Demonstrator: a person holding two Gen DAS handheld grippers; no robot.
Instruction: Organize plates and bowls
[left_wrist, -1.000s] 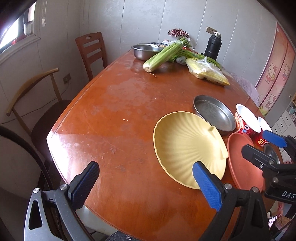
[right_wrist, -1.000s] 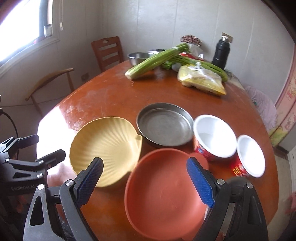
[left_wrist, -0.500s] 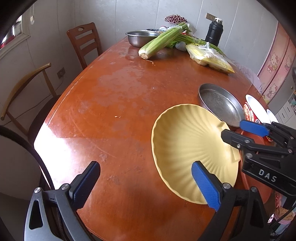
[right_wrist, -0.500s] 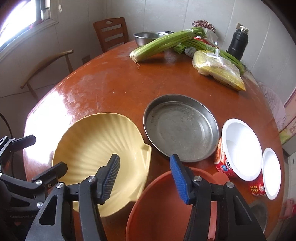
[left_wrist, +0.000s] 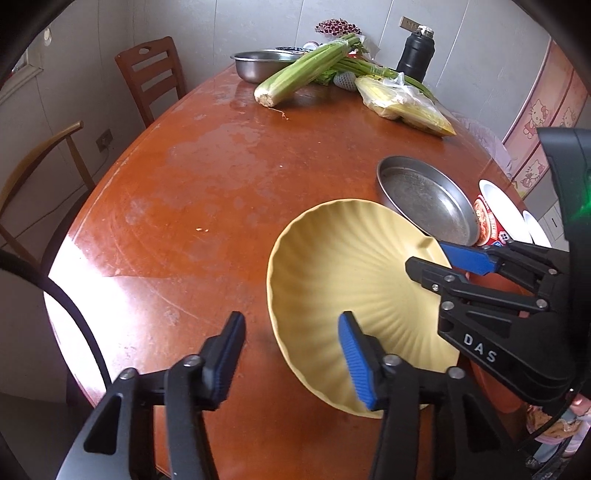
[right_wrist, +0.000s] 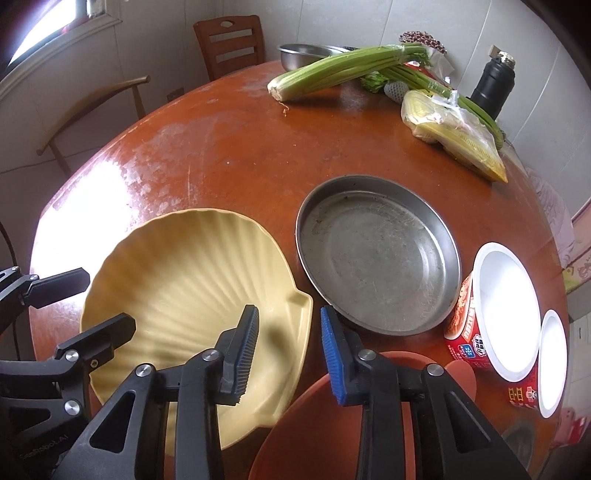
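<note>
While the right gripper (right_wrist: 288, 332) pinched the yellow plate (right_wrist: 184, 280), the left gripper (left_wrist: 291, 325), its fingers half-narrowed and just closing, straddled the rim without pressing; a joint lift seemed next.

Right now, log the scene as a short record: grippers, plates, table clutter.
left gripper: open, jaws just closing, astride yellow plate near rim
right gripper: shut on yellow plate's tab edge
orange plate: beside yellow plate
steel pan: empty, behind both plates
cups: two, right of pan
table far end: celery, steel bowl, flask
</note>
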